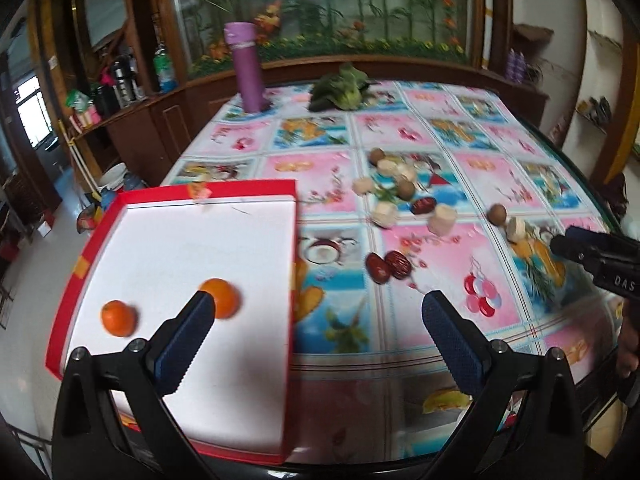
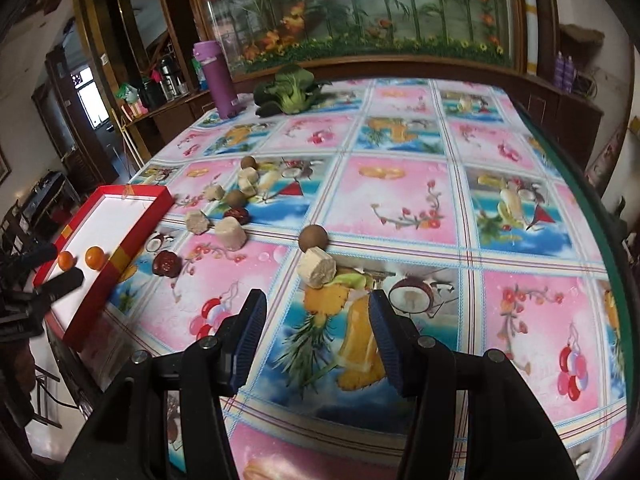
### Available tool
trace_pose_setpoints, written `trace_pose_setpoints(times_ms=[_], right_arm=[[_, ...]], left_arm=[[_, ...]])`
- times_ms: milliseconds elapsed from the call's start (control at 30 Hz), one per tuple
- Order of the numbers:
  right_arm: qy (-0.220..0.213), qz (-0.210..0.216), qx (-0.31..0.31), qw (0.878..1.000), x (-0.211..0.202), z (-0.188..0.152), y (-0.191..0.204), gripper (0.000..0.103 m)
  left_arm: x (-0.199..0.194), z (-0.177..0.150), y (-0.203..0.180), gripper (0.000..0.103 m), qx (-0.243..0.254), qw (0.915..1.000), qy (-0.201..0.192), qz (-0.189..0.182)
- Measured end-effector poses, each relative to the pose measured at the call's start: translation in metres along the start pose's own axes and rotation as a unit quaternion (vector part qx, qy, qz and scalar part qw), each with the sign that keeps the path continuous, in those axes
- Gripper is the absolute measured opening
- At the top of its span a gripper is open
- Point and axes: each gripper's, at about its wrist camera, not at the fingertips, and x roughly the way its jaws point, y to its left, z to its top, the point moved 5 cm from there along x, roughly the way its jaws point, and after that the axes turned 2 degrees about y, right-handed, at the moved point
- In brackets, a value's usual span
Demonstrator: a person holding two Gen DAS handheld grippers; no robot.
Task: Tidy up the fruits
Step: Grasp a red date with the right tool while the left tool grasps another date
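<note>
A large table covered by a glossy plastic cloth (image 2: 400, 200) with pink and blue fruit pictures fills both views. At its left edge sits a shallow rectangular box (image 1: 90, 236) with red walls and a white floor, and inside it lie two small orange mandarins (image 1: 118, 317) (image 1: 222, 297), near each other but not touching. At the far side of the table stands a tall purple cylindrical flask (image 2: 219, 78), and just beside it lies a dark green leafy vegetable (image 2: 290, 92). In the middle of the cloth the remaining fruits are scattered: pale cut chunks with a white face (image 2: 316, 268), round brown longan-like fruits (image 2: 313, 237) and dark red wrinkled dates (image 1: 398, 264) – all of them outside the box. One brown round fruit touches the nearest pale chunk, which lies just in front of the right gripper (image 2: 318, 310). The fingers of this gripper are parted and hold nothing. The left gripper (image 1: 318, 314) hangs over the right wall of the box – its blue pads (image 1: 448, 328) are spread wide and empty, one finger over the white floor close to a mandarin, the other over the cloth
</note>
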Motion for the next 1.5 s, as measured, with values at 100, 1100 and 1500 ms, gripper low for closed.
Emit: trace_pose_setpoints(times_ms=[100,1100,1500], right_arm=[[0.007,0.020,0.001,1.000,0.004,-0.001,0.002,0.052],[0.080,0.076,-0.130,0.985,0.095,0.018,0.138,0.016],[0.100,0.070,-0.039,0.992,0.059,-0.001,0.053,0.016]], left_arm=[[0.008,0.000,-0.008,0.103,0.018,0.9998,0.009,0.004],[0.011,0.002,0.028,0.103,0.007,0.9998,0.015,-0.007],[0.055,0.032,-0.026,0.089,0.071,0.9940,0.059,-0.059]])
